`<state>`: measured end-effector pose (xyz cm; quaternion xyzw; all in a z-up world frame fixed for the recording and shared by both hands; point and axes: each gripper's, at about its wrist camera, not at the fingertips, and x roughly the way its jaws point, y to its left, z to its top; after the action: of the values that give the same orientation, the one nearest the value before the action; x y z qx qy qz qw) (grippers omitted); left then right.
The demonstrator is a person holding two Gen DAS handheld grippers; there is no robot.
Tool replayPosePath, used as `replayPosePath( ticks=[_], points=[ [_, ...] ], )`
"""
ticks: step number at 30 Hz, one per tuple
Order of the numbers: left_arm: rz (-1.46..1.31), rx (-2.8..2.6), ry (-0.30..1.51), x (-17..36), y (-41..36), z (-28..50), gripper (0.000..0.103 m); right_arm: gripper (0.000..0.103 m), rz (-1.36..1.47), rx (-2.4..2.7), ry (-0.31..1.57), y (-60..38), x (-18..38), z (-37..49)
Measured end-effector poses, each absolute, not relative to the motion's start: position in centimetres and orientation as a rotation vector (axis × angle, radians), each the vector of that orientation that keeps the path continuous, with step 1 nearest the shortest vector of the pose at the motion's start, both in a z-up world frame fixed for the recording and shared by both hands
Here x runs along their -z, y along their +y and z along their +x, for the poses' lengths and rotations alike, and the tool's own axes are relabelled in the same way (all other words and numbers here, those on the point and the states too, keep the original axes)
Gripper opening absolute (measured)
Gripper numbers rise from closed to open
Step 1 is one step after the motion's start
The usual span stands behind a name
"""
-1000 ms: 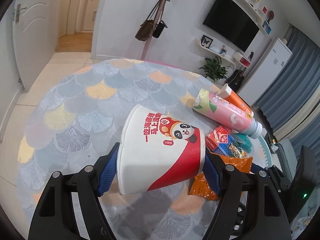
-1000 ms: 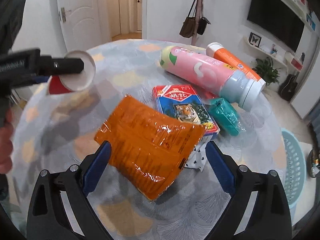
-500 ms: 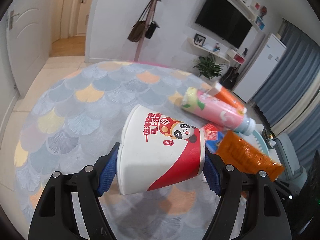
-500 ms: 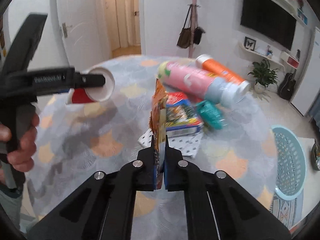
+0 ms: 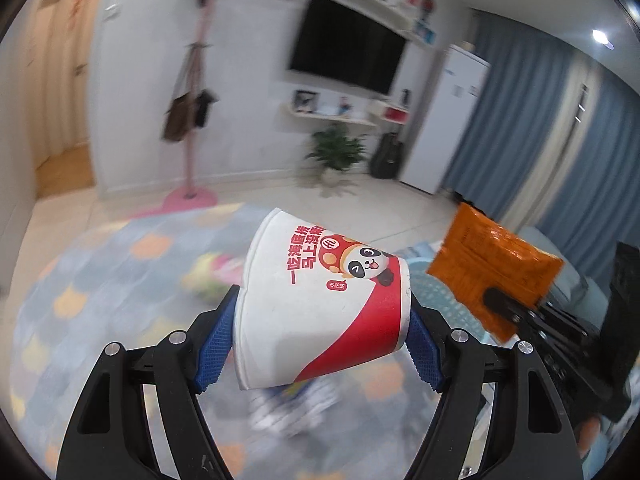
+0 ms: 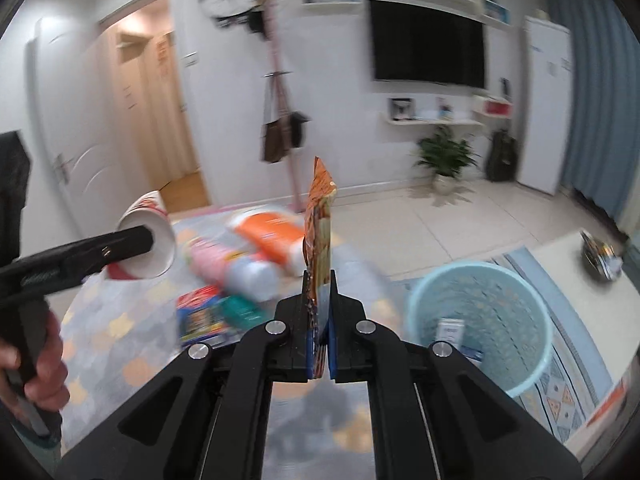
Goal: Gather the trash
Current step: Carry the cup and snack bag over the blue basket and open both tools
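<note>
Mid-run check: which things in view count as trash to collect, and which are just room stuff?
Job:
paper cup, in left hand-held gripper
orange packet, in right hand-held gripper
blue bin
pink bottle
orange bottle

Room:
coat stand
TV
plant

Round table under a scale-patterned cloth, bearing a pink bottle and an orange bottle lying side by side, a blue box, a teal packet.

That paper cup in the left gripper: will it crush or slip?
The paper cup looks thin-walled and probably light, so hard squeezing may dent it. The left gripper holds its tapered sides, so it might slide toward the narrow end.
</note>
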<state>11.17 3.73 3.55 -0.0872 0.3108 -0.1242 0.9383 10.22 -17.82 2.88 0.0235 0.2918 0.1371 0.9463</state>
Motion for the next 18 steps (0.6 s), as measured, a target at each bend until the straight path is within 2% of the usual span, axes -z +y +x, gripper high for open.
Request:
replayPosePath(
  ticks=[9, 18],
  points=[
    [-0.152, 0.458, 0.692, -3.4, -8.0, 17.8, 0.073, 0.004, 0.239, -0.058, 0.71, -28.8, -0.9, 16.6],
    [-0.093, 0.515, 0.821, 1.4, -16.4, 23.7, 0.073, 0.004, 0.395, 0.075, 0.896, -35.8, 6.4, 21.0]
  ],
)
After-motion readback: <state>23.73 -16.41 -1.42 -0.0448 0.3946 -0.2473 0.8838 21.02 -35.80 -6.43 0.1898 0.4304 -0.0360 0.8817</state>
